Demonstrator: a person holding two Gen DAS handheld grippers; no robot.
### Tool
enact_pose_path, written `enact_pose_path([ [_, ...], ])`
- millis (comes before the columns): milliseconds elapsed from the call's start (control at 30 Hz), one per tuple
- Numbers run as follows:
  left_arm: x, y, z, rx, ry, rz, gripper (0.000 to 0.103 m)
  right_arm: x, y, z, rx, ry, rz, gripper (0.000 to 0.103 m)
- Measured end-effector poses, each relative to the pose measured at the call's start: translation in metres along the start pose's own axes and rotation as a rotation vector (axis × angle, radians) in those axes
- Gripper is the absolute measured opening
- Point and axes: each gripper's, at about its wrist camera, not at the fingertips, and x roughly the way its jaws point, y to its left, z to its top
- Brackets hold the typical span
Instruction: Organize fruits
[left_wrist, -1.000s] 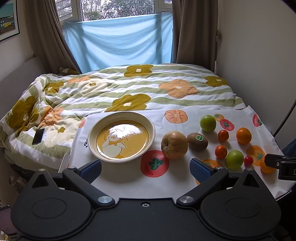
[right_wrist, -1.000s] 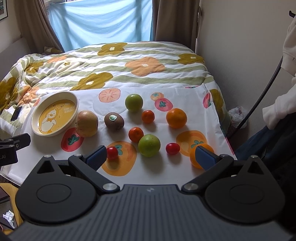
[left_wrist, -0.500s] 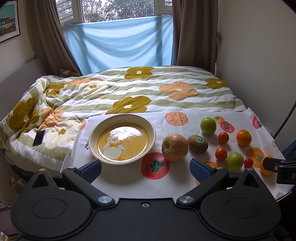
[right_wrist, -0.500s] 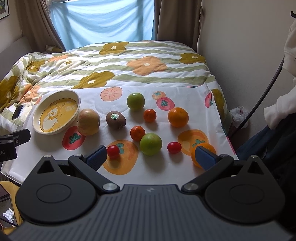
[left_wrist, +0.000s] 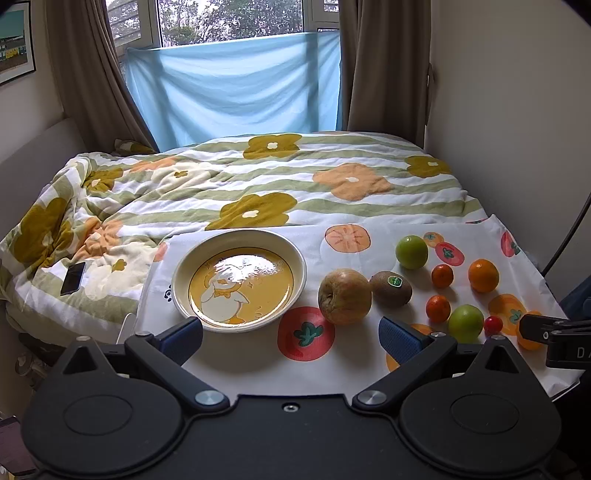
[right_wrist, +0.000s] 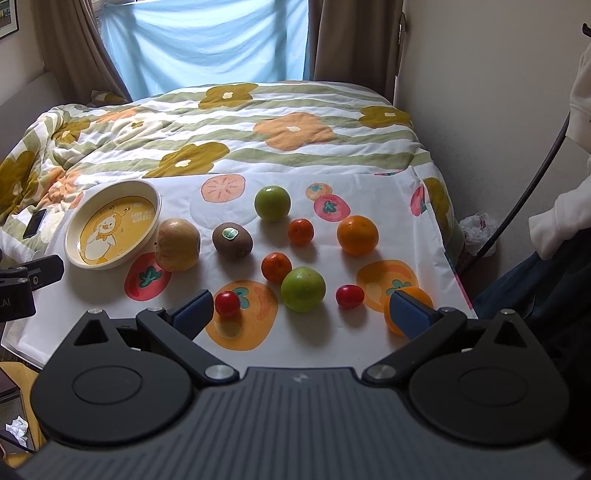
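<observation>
Bed: a quilt (right_wrist: 229, 122) with yellow and orange flowers covers it; a dark phone (left_wrist: 72, 278) lies on its left side.
Cloth: a white fruit-print cloth (right_wrist: 221, 206) spread over the near end of the bed, bearing everything below.
Left gripper (left_wrist: 290, 335): fingers spread wide, nothing between them, held over the cloth's near edge in front of the plate and the apple.
Right gripper (right_wrist: 301, 312): fingers spread wide, gripping nothing; a cherry tomato sits just beside its left finger and an orange (right_wrist: 421, 295) is partly hidden behind its right finger.
Plate (right_wrist: 74, 225): cream rim, yellow duck picture, no fruit in it, at the cloth's left end.
Apple (right_wrist: 177, 244): brownish, just right of the plate.
Kiwi (right_wrist: 232, 240): green sticker, beside the apple.
Green fruits: one far (right_wrist: 272, 203), one near (right_wrist: 303, 289).
Orange (right_wrist: 357, 235): toward the right edge.
Tangerines: two small ones (right_wrist: 301, 232) (right_wrist: 276, 267) between the green fruits.
Cherry tomatoes: two, near row (right_wrist: 227, 303) (right_wrist: 349, 296).
</observation>
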Motion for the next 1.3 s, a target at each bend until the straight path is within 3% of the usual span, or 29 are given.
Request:
enact_pose_path([
  [733, 0.001, -0.004, 0.001, -0.007, -0.006, -0.015, 0.103, 0.001, -0.003, 0.0, 0.003, -0.02, 0.008, 0.103],
  [900, 0.006, -0.007, 0.0, -0.021, -0.013, -0.003, 0.102, 0.006, -0.006, 0.002, -0.029, -0.065, 0.068, 0.103],
  [1133, 0.037, -0.017, -0.008, -0.081, 0.017, 0.037, 0.102, 0.044, -0.008, 0.01, -0.155, -0.04, 0.121, 0.103],
  [1300, 0.07, -0.033, -0.016, -0.055, 0.014, 0.064, 0.102, 0.082, -0.012, 0.011, -0.206, -0.063, 0.19, 0.103],
])
